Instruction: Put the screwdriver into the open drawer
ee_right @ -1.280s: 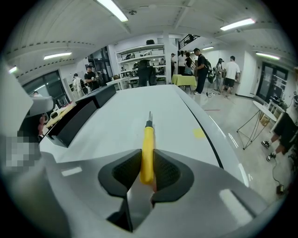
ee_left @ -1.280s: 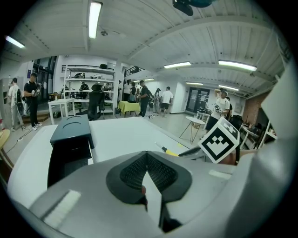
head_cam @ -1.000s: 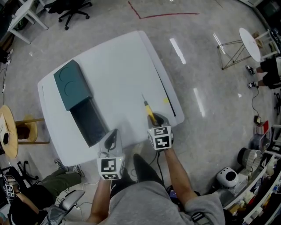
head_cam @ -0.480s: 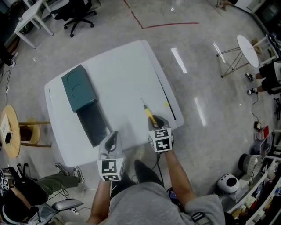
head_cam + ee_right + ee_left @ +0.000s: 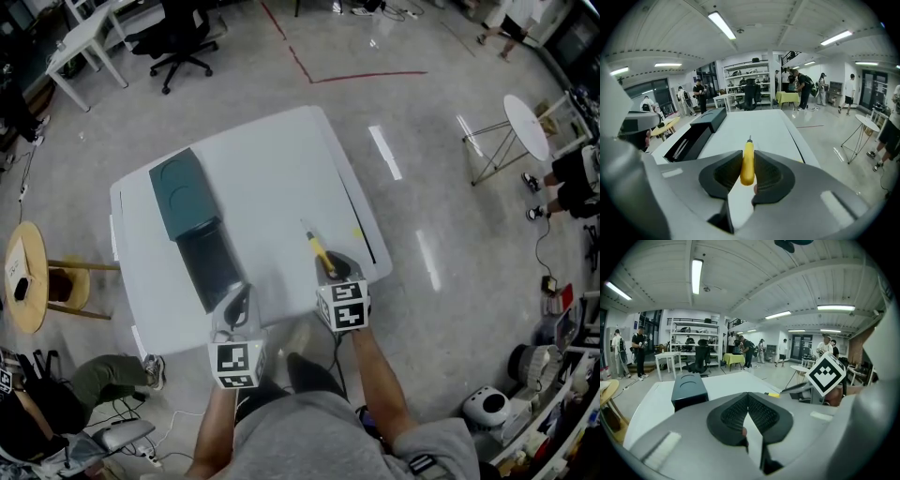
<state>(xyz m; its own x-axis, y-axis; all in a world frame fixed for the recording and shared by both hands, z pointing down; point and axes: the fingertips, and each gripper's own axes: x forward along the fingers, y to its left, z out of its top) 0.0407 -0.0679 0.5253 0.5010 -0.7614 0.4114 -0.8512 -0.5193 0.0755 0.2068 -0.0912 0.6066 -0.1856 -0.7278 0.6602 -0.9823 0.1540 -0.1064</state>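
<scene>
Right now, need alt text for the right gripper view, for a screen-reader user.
The right tool grips a yellow-handled screwdriver, tip pointing away, over a white table. Ahead to the left, a dark cabinet has its drawer open; people stand in the workshop behind.

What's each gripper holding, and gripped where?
Right gripper holds the screwdriver by its yellow handle, shaft pointing forward. Left gripper holds nothing, jaws shut.

**Two grippers side by side, one loaded**

Left gripper above the near edge of the table, jaws together, nothing between them; right gripper just beside it, tilted downward, jaws clamped on the screwdriver handle.
</scene>
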